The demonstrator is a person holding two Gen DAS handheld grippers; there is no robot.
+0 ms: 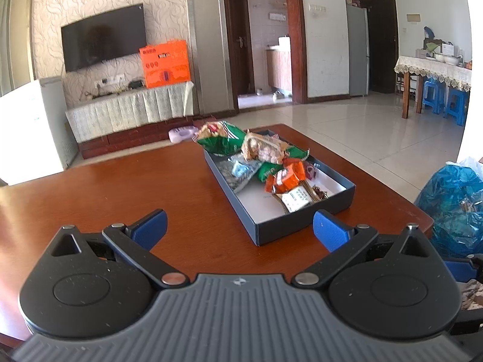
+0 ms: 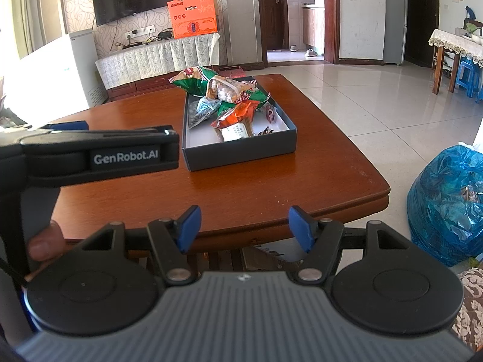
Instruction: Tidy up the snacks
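A dark blue box stands on the brown wooden table. It holds several snack packets: green bags, an orange packet and a white packet. My left gripper is open and empty above the table, just short of the box's near end. Its body also shows in the right wrist view. My right gripper is open and empty at the table's near edge.
A blue plastic bag sits on the floor right of the table. A TV stand with an orange box is behind. A dining table with blue stools is at the far right.
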